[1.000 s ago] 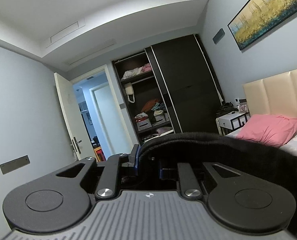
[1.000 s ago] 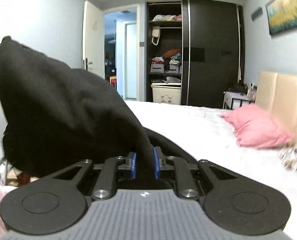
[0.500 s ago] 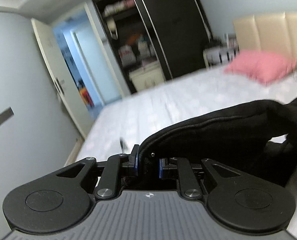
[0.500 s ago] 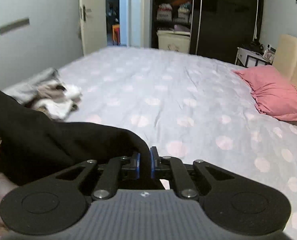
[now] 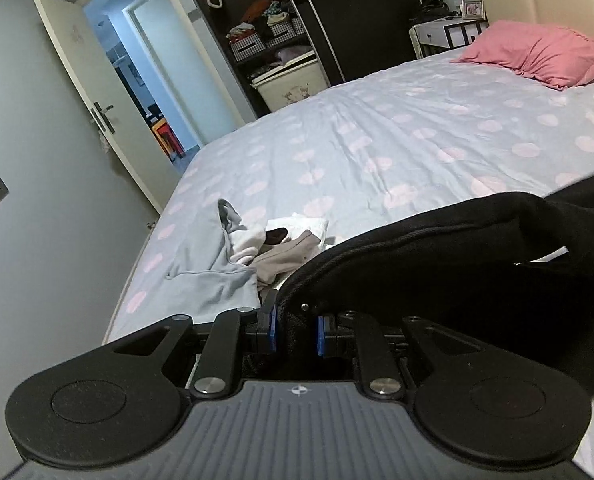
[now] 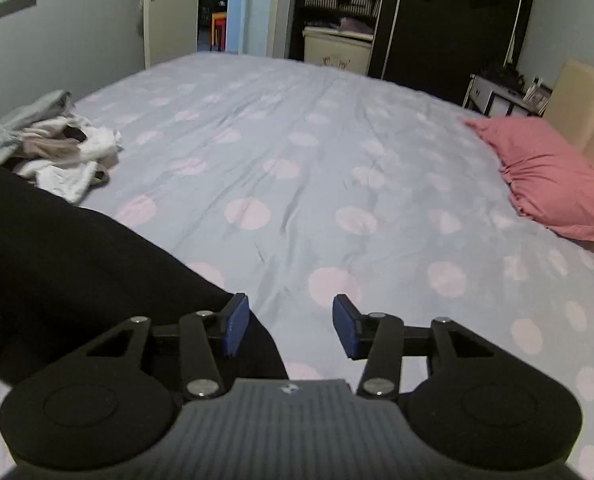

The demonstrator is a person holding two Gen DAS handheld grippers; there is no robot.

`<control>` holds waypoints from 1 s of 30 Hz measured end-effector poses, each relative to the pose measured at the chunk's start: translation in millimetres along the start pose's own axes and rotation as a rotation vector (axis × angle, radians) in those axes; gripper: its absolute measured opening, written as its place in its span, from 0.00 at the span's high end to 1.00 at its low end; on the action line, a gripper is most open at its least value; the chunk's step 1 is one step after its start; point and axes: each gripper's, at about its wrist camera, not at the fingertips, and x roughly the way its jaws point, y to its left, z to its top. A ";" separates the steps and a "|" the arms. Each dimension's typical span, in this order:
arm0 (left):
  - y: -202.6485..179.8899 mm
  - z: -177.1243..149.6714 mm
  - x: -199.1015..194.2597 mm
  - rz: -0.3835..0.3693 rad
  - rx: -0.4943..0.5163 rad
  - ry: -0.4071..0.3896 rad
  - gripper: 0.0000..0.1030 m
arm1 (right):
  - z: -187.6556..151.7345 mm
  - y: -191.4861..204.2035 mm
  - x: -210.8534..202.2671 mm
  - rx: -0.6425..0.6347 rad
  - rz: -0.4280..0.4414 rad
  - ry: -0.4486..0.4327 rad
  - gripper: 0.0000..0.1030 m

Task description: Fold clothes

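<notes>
Left gripper (image 5: 295, 330) is clamped on a bunched edge of the black garment (image 5: 477, 264), blue pads pressed into the fabric on both sides. From that grip the cloth runs off to the right across the view, draped low over the bed (image 5: 397, 140), with a thick hem line visible along its top fold.

Right gripper (image 6: 290, 326) is parting its jaws, blue pads (image 6: 236, 326) well apart. Nothing pinched: only bedsheet shows in the gap. Black garment (image 6: 65, 280) lies just at the left finger, touching or nearly so; can't tell which. It spreads left and toward the camera, resting on the bed (image 6: 297, 160).

Further out, same side: pile of unfolded clothes (image 5: 253, 252), grey, white and beige pieces jumbled together, near the bed's left edge. Right wrist view shows the same pile (image 6: 57, 148) just beyond the black garment, edges close together.

Sheet is pale blue with pink dots, lightly creased. Pink pillow (image 6: 553, 184) sits at the far right by the beige headboard (image 6: 581, 112). Beyond the bed: dark wardrobe (image 6: 449, 20) with one side showing shelves and baskets, white storage box (image 6: 337, 50) at its foot, white nightstand (image 6: 497, 100) beside the headboard, and a white door (image 5: 97, 92) standing ajar.
</notes>
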 end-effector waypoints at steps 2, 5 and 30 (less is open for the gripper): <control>-1.2 0.6 4.7 -0.005 0.007 0.005 0.85 | -19.2 1.4 -29.1 -0.008 0.002 -0.004 0.51; 1.4 0.7 6.3 -0.006 0.016 0.003 0.85 | -61.9 12.3 -64.8 -0.014 -0.048 0.023 0.47; 9.5 -10.6 6.6 -0.032 -0.012 0.027 0.85 | -229.1 92.8 -54.9 0.263 -0.470 0.177 0.46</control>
